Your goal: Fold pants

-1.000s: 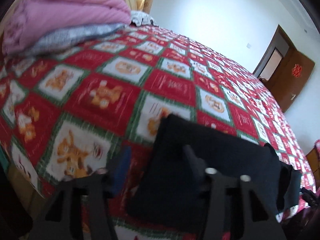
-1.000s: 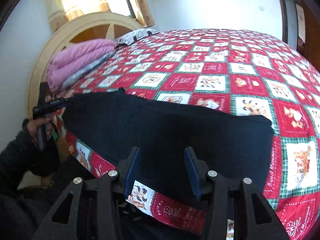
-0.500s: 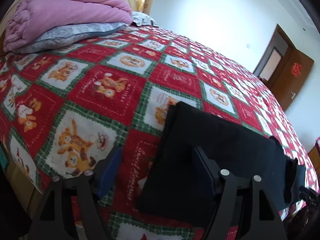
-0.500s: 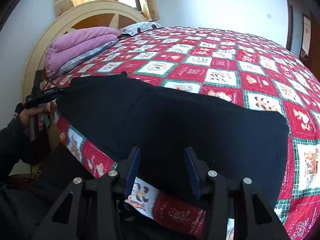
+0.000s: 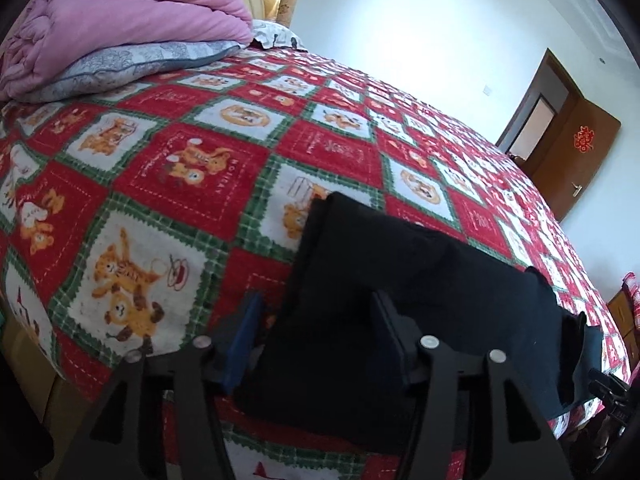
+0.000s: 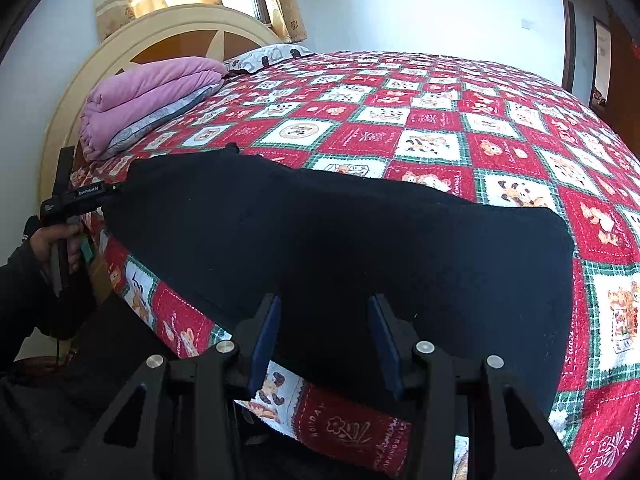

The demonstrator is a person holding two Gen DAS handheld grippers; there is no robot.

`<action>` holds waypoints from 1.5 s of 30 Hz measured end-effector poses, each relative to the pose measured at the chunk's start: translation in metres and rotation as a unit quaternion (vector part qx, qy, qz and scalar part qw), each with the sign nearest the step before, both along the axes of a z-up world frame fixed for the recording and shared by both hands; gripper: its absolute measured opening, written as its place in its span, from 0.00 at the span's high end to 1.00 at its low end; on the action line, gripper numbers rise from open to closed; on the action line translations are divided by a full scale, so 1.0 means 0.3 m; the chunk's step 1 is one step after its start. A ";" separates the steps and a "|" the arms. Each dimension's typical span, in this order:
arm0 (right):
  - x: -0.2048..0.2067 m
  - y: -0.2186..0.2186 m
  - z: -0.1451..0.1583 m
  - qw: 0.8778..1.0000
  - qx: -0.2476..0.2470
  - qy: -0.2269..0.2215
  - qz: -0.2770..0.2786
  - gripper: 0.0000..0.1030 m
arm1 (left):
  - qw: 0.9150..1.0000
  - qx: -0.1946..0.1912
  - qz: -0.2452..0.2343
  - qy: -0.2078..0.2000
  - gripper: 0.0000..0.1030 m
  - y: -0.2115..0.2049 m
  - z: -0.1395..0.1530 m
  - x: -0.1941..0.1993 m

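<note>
Both claws hang over one pair of black pants [image 6: 340, 240] lying flat along the near edge of the quilt [image 6: 440, 128]. Left claw [image 5: 316, 328] has just been narrowing, parted, nothing pinched. Right claw [image 6: 326, 332] stands parted, cloth below untouched. One pink blanket [image 6: 148, 96] sits on one pillow [image 5: 132, 64].

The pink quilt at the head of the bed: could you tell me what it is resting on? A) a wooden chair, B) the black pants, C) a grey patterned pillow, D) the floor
C: in the left wrist view the folded pink quilt lies on top of a grey patterned pillow on the bedspread, well apart from the black pants.
</note>
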State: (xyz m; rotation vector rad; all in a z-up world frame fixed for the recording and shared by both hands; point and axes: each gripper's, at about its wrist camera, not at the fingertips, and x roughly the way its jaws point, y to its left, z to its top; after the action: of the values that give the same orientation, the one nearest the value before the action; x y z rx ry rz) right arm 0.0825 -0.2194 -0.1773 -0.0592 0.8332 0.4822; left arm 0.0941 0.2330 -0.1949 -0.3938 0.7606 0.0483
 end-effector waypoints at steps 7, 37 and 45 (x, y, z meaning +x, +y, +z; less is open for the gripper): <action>0.006 -0.008 -0.004 1.000 -0.001 -0.001 -0.009 0.54 | 0.999 -0.026 -0.021 0.003 0.81 0.009 0.027 0.004; 0.032 -0.122 0.027 0.995 0.027 0.002 -0.092 0.54 | 0.991 -0.119 -0.065 -0.024 0.85 -0.172 0.298 -0.042; 0.031 -0.135 0.039 0.994 0.033 -0.002 -0.101 0.54 | 0.986 -0.107 -0.120 -0.042 0.85 -0.320 0.359 -0.058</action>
State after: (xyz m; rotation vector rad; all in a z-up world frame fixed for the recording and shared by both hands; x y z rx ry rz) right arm 0.0919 -0.2599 -0.1657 0.0845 0.8099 0.3176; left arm 0.0768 0.1369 -0.0873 -0.5027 0.7273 -0.2765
